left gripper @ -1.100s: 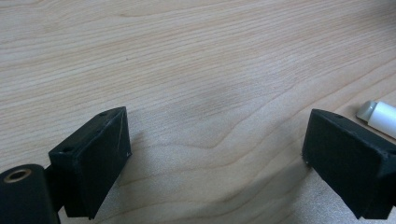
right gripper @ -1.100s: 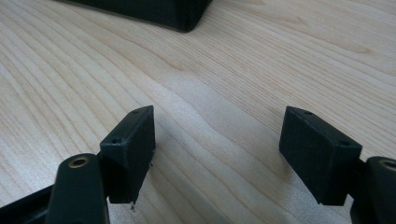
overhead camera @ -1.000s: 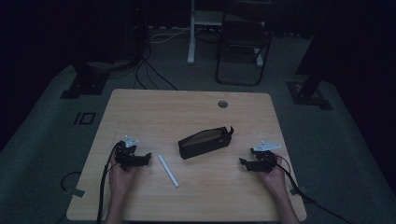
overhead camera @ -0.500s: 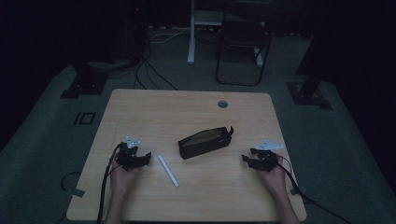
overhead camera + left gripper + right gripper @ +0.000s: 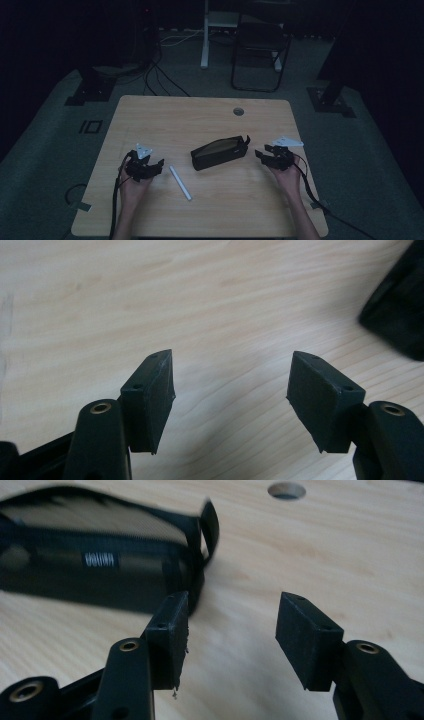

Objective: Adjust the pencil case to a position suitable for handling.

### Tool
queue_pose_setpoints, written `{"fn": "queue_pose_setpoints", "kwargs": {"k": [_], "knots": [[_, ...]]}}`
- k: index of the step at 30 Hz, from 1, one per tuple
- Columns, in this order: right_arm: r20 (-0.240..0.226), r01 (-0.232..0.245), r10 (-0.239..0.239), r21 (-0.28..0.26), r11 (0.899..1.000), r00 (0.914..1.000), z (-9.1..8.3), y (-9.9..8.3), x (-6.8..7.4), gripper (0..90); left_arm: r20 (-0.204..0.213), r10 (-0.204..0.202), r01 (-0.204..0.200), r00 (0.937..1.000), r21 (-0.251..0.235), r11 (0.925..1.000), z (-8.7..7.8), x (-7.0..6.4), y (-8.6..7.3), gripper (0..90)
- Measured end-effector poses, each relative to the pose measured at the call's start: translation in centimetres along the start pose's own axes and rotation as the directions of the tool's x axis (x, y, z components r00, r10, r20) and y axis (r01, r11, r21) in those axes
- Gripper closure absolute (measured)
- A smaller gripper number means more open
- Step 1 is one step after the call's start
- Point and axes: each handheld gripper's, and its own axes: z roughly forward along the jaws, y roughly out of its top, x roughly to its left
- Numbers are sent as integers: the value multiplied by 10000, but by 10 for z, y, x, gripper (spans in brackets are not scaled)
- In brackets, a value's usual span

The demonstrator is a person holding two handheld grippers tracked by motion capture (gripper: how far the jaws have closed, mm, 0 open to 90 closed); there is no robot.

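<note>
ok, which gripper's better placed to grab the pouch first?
Right, probably. The right gripper sits just off the pouch's tab end, jaws open and aimed at it. The left gripper is farther off, with the white stick between it and the pouch.

both grippers, left gripper (image 5: 159,164) and right gripper (image 5: 260,154), held low (jaws spread wide), 2 forearms parallel.

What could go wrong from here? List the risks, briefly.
1. The pencil case lies loose on the smooth table, so a one-sided push from the right tool, whose jaws stand open beside its strap end, may slide it instead of gripping.
2. The white stick is thin and flat on the wood; the open left tool could roll it away.
</note>
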Motion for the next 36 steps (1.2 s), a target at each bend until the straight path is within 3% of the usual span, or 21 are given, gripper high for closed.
{"fn": "queue_pose_setpoints", "kwargs": {"k": [5, 6, 7, 9, 10, 11, 12, 14, 15, 16, 17, 18, 19, 23, 26, 32, 34, 36], "knots": [[-370, -317, 305, -327, 9990, 9988, 13, 22, 4, 455, 231, 454, -455, 9987, 40, 9990, 11, -26, 20, 356], [-482, -402, 383, -383, 9985, 9981, 15, 25, 4, 450, 231, 454, -455, 9987, 40, 9990, 11, -26, 20, 354], [-510, -453, 432, -404, 9982, 9978, 18, 28, 4, 447, 11, 665, -665, 9978, 142, 9977, 17, -36, 24, 351], [-524, -521, 498, -424, 9977, 9974, 24, 33, 4, 440, -51, 770, -769, 9970, 254, 9967, 20, -41, 26, 342], [-522, -572, 548, -465, 9973, 9971, 27, 36, 4, 439, 206, 681, -686, 9975, 278, 9973, 26, -49, 29, 343], [-522, -572, 548, -465, 9973, 9971, 27, 36, 4, 439, 206, 681, -686, 9975, 278, 9973, 26, -49, 29, 345], [-582, -696, 668, -476, 9964, 9961, 32, 40, 4, 440, 579, 455, -470, 9973, 246, 9986, 29, -53, 31, 346], [-582, -698, 672, -444, 9966, 9960, 34, 41, 4, 440, 579, 455, -470, 9973, 246, 9986, 29, -53, 31, 347], [-608, -681, 663, -279, 9973, 9959, 40, 44, 5, 442, 1000, 143, -154, 9949, 105, 9998, 31, -55, 33, 354], [-608, -681, 663, -279, 9973, 9959, 40, 44, 5, 442, 1168, 47, -58, 9931, 96, 9999, 32, -55, 33, 354], [-665, -670, 659, -155, 9976, 9956, 45, 44, 6, 453, 1537, -190, 176, 9879, 106, 9998, 34, -55, 33, 361], [-700, -702, 695, -66, 9975, 9951, 48, 44, 6, 459, 1537, -190, 176, 9879, 106, 9998, 34, -55, 33, 362], [-734, -710, 709, 13, 9975, 9948, 50, 43, 6, 466, 1763, -283, 258, 9839, 160, 9995, 36, -56, 33, 362], [-889, -782, 800, 235, 9967, 9928, 56, 40, 7, 485, 2044, -255, 227, 9785, 160, 9996, 39, -58, 32, 381], [-1119, -858, 884, 279, 9959, 9898, 56, 37, 8, 505, 2408, -115, 74, 9705, 177, 9998, 39, -63, 28, 400], [-1291, -688, 728, 347, 9970, 9890, 53, 36, 12, 512, 2618, 32, -79, 9651, 168, 9998, 36, -68, 23, 404], [-1411, -648, 697, 394, 9971, 9875, 50, 34, 14, 513, 2782, 49, -114, 9605, 219, 9997, 32, -70, 20, 405], [-1507, -416, 476, 427, 9982, 9874, 48, 33, 18, 513, 2839, 143, -219, 9587, 236, 9995, 30, -72, 18, 410]]}}
